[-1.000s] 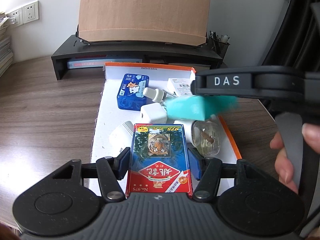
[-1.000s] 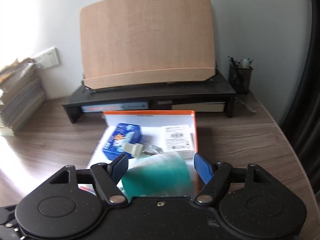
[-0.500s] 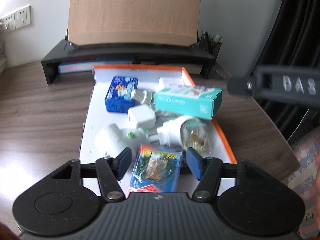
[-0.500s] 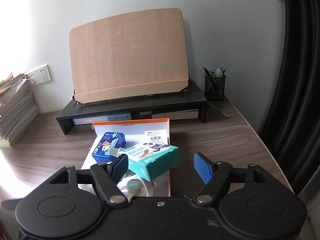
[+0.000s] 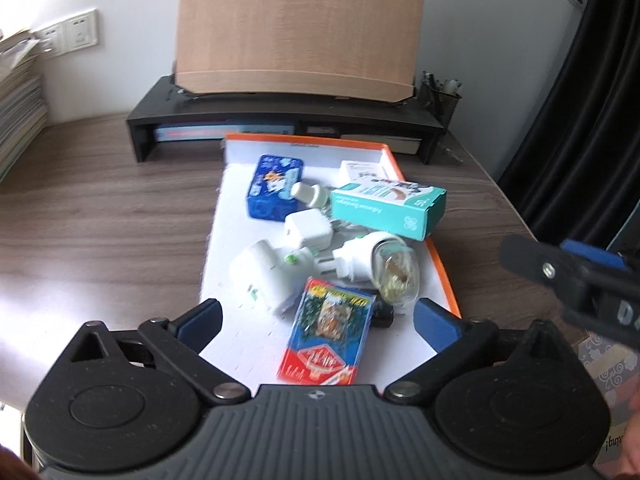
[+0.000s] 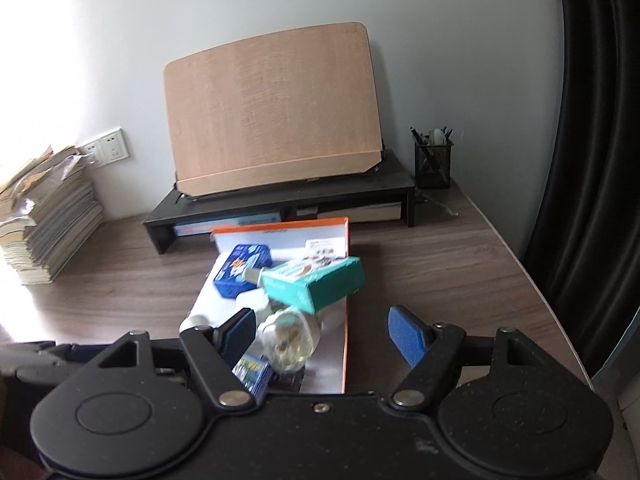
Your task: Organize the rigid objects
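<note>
I have the left tongs [image 5: 316, 320] over the near end of the orange-edged tray [image 5: 442, 268]; their jaws are opening wide, and the red and blue card pack [image 5: 326, 340] lies flat on the tray's white floor between them, with neither blue pad touching it. The right tongs [image 6: 320, 332] stand open and hold nothing; in the left wrist view they show only as a dark arm at the right edge, off the tray's right side.

The rest of the clutter sits in the tray on the wooden table [image 5: 100, 216]; just beyond the card pack lie a white plug adapter [image 5: 266, 274] and a clear-bodied plug-in device [image 5: 384, 266], side by side; a small white charger cube [image 5: 308, 232] is behind them; a blue tin [image 5: 274, 192] is at the far left of the tray; a teal box [image 5: 388, 208] rests tilted on top of other items at the far right, with a white box [image 5: 358, 170] partly hidden behind it.

Past the tray a black monitor stand [image 5: 288, 120] carries a leaning wooden board [image 5: 300, 28]; a mesh pen holder [image 6: 433, 164] stands to its right; a stack of books [image 6: 48, 224] sits far left.
</note>
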Motion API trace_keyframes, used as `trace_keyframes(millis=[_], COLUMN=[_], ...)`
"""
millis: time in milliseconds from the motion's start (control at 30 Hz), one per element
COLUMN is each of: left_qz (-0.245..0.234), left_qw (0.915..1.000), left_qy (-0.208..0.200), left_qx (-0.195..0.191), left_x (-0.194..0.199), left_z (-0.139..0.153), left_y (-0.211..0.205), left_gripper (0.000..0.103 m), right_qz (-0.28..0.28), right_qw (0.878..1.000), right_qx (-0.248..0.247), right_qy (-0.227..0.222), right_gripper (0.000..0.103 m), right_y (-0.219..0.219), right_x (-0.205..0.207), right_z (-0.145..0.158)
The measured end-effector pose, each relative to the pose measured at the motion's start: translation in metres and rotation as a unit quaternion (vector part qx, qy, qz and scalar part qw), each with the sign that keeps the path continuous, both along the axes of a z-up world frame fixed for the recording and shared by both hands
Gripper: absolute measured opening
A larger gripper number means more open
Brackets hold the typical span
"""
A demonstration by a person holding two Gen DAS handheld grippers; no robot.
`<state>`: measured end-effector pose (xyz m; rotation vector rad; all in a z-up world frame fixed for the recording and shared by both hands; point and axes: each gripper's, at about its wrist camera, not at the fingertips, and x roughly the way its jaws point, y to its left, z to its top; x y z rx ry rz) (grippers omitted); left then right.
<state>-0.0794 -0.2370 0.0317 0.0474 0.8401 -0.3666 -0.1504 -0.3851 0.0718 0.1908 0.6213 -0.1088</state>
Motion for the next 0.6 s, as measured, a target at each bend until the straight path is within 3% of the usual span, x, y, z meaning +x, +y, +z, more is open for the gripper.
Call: trace_keyframes(millis=[400, 600], left_qz=[0.025, 0.022], left_qw=[0.9992, 0.9991], left_qy=[0.018, 0.012], left_qx=[0.027, 0.036], left_x=[-0.018, -0.022], left_z=[-0.017, -0.018], left_y=[0.017, 0.015], left_gripper=[0.103, 0.103], right_qz=[0.031, 0.036], right_qw=[0.998, 0.997], right_qx=[0.007, 0.008], right_qy=[0.06, 0.068], right_gripper=[0.088, 0.088], right_y=[0.019, 0.024], right_x=[-0.03, -0.032], right_z=[-0.028, -0.032])
